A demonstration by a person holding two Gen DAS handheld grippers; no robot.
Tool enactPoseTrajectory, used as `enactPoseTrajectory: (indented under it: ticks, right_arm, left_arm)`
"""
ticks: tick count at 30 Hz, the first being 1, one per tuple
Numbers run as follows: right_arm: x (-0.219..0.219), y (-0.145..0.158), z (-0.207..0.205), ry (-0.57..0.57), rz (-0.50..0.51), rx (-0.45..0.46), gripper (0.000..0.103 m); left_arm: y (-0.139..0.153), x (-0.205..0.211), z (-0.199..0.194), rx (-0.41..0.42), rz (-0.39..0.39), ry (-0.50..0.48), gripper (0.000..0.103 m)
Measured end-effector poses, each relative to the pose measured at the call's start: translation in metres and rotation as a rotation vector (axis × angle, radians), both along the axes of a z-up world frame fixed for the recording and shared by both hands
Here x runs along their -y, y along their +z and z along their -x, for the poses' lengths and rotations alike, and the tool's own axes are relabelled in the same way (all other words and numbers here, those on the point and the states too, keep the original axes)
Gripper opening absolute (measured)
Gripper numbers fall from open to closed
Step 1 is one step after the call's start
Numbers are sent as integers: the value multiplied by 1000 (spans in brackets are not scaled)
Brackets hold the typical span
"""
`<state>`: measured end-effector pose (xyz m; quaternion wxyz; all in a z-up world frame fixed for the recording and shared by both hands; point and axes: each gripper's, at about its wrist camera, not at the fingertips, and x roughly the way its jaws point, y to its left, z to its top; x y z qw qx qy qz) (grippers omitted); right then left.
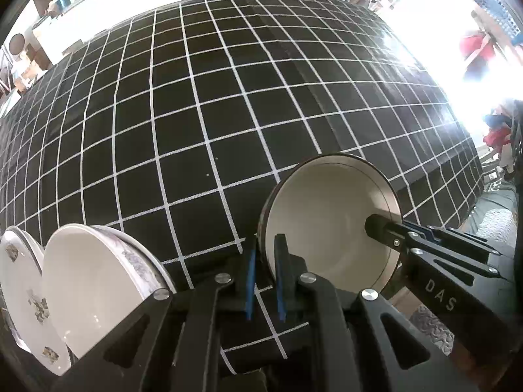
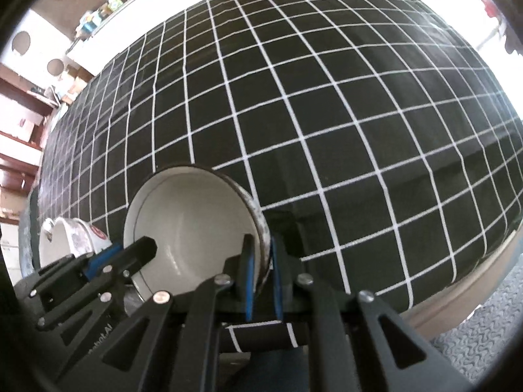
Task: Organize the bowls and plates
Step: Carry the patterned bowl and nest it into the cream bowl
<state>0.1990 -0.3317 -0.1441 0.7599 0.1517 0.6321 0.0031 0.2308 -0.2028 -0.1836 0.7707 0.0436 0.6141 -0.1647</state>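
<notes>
A white bowl with a dark rim (image 1: 327, 225) is held between both grippers above the black grid tablecloth (image 1: 196, 114). My left gripper (image 1: 266, 245) is shut on its left rim. My right gripper (image 2: 261, 248) is shut on the opposite rim of the same bowl (image 2: 193, 222); it also shows in the left wrist view (image 1: 392, 232). The left gripper shows in the right wrist view (image 2: 130, 254). A patterned white bowl (image 1: 98, 281) and a patterned plate (image 1: 23, 297) sit at the lower left.
The patterned bowl also shows at the left of the right wrist view (image 2: 75, 241). The table's right edge (image 1: 470, 196) drops to a grey floor. Shelves and boxes (image 2: 23, 114) stand beyond the far side.
</notes>
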Motion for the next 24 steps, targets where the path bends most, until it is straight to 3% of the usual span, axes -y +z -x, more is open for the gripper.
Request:
enactPoseTrajectory:
  ticks: [12, 18, 24]
  right_arm:
    - [1, 60, 9, 1, -2, 73, 13]
    - [-22, 100, 12, 42, -8, 123, 13]
    - [-67, 118, 1, 99, -13, 158, 13]
  left_arm:
    - [77, -36, 4, 100, 38, 14, 9]
    - [120, -68, 9, 174, 12, 39, 9]
    - [145, -108, 15, 211, 3, 85, 9]
